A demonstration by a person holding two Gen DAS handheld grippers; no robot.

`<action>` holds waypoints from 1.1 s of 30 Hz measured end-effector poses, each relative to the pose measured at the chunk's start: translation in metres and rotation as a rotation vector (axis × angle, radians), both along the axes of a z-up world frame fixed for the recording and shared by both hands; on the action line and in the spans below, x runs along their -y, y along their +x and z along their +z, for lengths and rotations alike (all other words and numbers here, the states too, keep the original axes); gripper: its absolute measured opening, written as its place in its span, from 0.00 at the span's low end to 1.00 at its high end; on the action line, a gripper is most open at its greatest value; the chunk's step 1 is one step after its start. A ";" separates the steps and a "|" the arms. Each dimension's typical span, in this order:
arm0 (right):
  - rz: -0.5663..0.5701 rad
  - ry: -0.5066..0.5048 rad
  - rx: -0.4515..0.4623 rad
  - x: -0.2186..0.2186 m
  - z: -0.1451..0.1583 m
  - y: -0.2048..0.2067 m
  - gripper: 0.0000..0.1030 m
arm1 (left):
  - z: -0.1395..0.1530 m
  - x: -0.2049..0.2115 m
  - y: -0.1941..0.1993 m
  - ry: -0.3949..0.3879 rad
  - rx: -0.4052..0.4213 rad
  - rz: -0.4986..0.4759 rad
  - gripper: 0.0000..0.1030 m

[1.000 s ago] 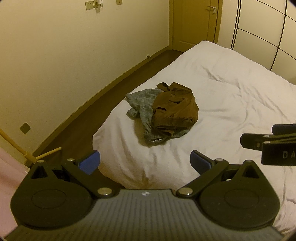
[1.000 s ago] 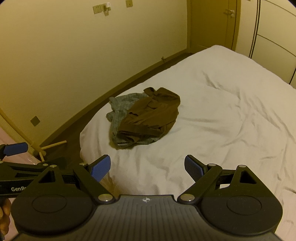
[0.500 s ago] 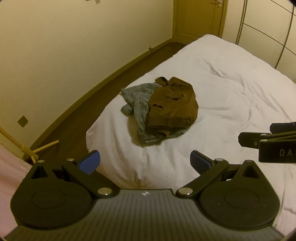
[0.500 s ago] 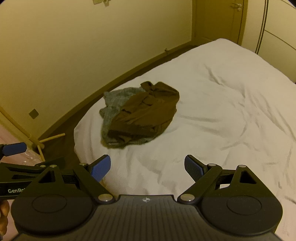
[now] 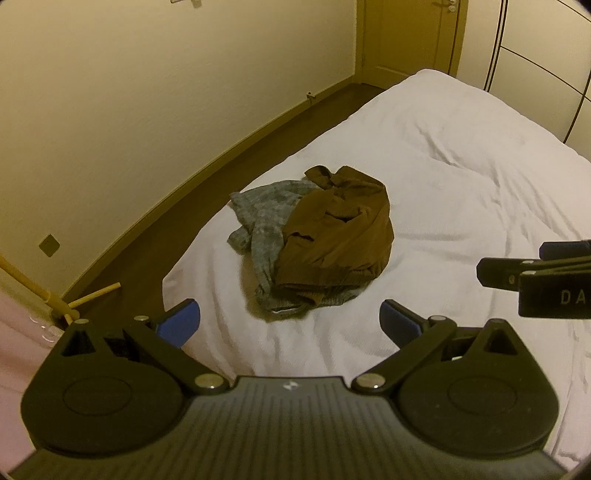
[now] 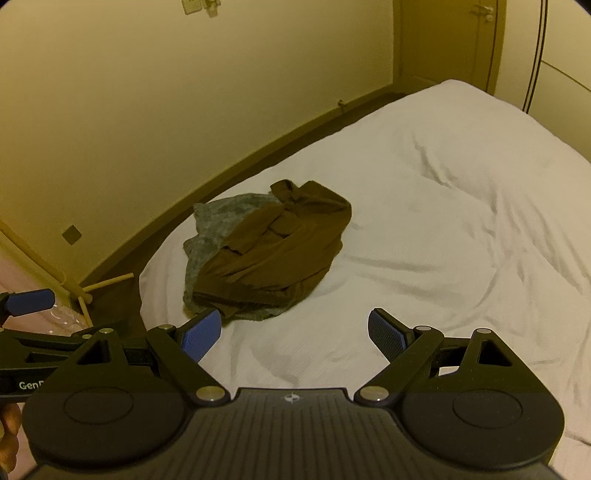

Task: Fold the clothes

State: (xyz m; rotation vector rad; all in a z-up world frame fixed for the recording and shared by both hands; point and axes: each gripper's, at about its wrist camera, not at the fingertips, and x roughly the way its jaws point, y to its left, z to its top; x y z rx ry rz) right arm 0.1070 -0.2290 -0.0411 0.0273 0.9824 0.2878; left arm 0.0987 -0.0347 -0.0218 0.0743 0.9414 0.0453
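A crumpled brown garment point(image 5: 336, 236) point(image 6: 275, 251) lies on top of a grey patterned garment point(image 5: 264, 218) point(image 6: 218, 221), both heaped near the left corner of a white bed point(image 5: 461, 177) point(image 6: 443, 206). My left gripper point(image 5: 290, 325) hovers open just short of the pile, nothing between its blue pads. My right gripper point(image 6: 295, 332) is open too, its left pad close to the pile's near edge. The right gripper's side shows at the right edge of the left wrist view, the left gripper's at the left edge of the right wrist view.
A yellow wall point(image 5: 147, 92) and a dark floor strip point(image 5: 229, 162) run along the bed's left side. A wooden stand point(image 5: 55, 302) stands at the floor's near end. A door point(image 5: 406, 33) and wardrobe panels point(image 5: 535, 55) are at the far end.
Both grippers have moved closer to the clothes pile, which now looks larger and nearer to the fingers. Both stay open; the clothes have not moved.
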 end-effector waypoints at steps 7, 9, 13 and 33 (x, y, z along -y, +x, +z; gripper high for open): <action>-0.010 0.010 0.001 0.012 0.001 0.014 0.86 | 0.001 0.011 0.014 0.006 0.003 -0.010 0.99; -0.010 0.012 0.003 0.013 0.001 0.016 0.86 | 0.002 0.013 0.017 0.009 0.003 -0.011 0.99; -0.011 0.017 -0.001 0.016 0.001 0.018 0.86 | 0.002 0.015 0.020 0.013 0.002 -0.010 0.99; 0.004 0.019 -0.012 0.029 -0.012 0.041 0.86 | -0.007 0.027 0.037 0.016 -0.009 -0.006 0.99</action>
